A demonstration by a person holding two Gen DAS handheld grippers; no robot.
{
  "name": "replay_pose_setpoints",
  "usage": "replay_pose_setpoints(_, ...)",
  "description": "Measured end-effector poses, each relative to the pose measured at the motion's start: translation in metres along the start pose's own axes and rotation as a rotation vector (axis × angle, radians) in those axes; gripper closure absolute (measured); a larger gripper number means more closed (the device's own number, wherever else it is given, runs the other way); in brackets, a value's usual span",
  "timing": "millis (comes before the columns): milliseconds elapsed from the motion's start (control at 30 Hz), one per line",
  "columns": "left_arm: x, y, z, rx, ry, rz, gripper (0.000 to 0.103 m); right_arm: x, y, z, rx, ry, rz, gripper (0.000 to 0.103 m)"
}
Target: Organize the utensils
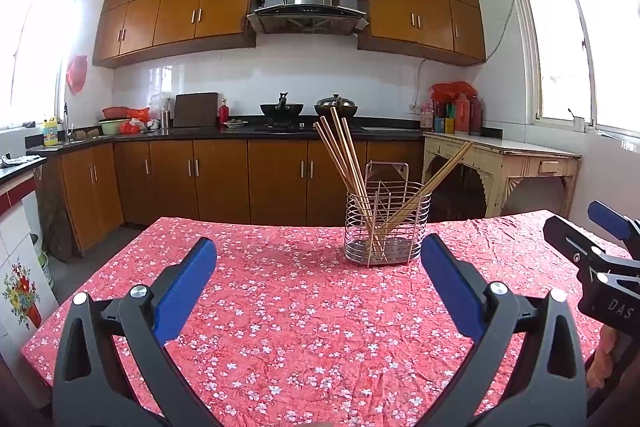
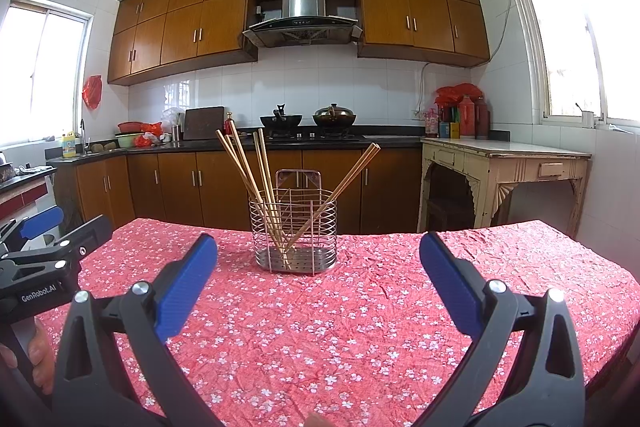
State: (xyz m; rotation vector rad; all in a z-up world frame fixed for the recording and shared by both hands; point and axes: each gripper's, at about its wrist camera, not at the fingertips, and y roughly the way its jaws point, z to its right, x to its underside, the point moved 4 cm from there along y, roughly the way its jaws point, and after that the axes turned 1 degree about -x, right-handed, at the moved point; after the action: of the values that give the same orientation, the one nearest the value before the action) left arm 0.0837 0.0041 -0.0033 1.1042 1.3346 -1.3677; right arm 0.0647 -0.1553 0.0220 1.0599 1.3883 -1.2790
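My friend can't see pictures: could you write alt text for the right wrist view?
Wooden chopsticks stand in a wire holder on a red floral tablecloth. The open right gripper faces it, kitchen cabinets behind.

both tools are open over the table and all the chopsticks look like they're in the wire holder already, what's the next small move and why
Probably ease both tools back and stop. The chopsticks all stand in the wire holder, some leaning left and a pair leaning right. Nothing loose shows on the red floral tablecloth. The left tool and right tool are open and empty.
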Motion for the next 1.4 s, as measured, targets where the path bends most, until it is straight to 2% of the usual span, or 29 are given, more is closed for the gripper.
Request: replay_pose_setpoints(1400,-0.0001,0.0012,0.0041,-0.008,0.007,0.002,0.002,-0.0004,0.001,0.0014,-0.002,0.002,-0.003,0.004)
